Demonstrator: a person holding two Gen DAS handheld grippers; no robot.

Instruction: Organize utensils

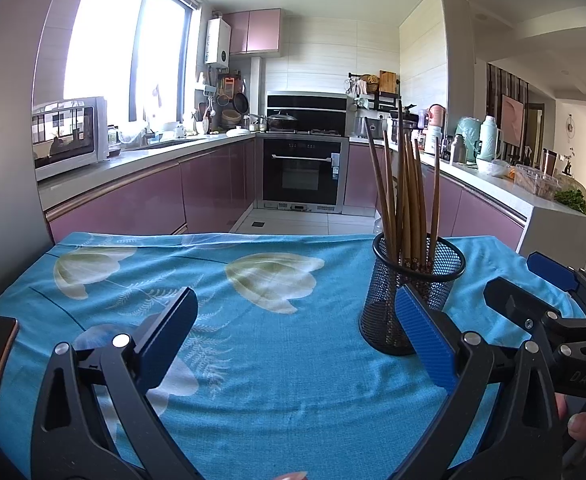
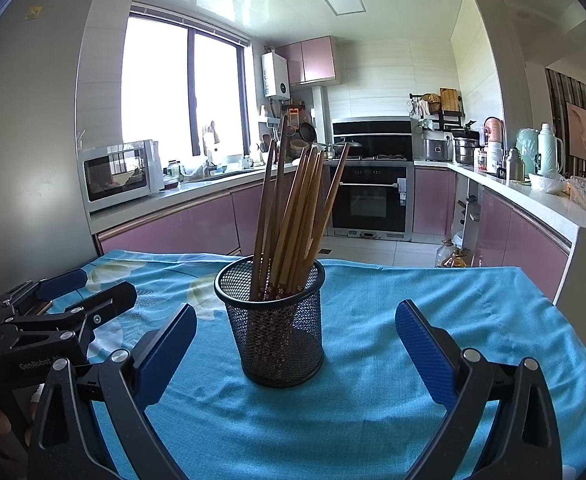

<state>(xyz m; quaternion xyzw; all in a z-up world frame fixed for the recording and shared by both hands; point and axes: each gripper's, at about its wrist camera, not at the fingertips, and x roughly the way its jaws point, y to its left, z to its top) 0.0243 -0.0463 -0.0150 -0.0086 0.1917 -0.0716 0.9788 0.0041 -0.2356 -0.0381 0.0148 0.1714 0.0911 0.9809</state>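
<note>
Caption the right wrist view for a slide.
Open right tongs face a black mesh cup of wooden chopsticks on a blue floral tablecloth.

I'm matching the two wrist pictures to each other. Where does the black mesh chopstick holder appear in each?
Left wrist view: mesh holder right of centre, partly behind the claw's right finger.
Right wrist view: mesh holder at centre, between the open fingers.
Shared landmark: the built-in oven.

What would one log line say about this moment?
left claw: open, empty | right claw: open, facing mesh cup | chopsticks: upright in cup | floral tablecloth: no loose utensils seen
</note>
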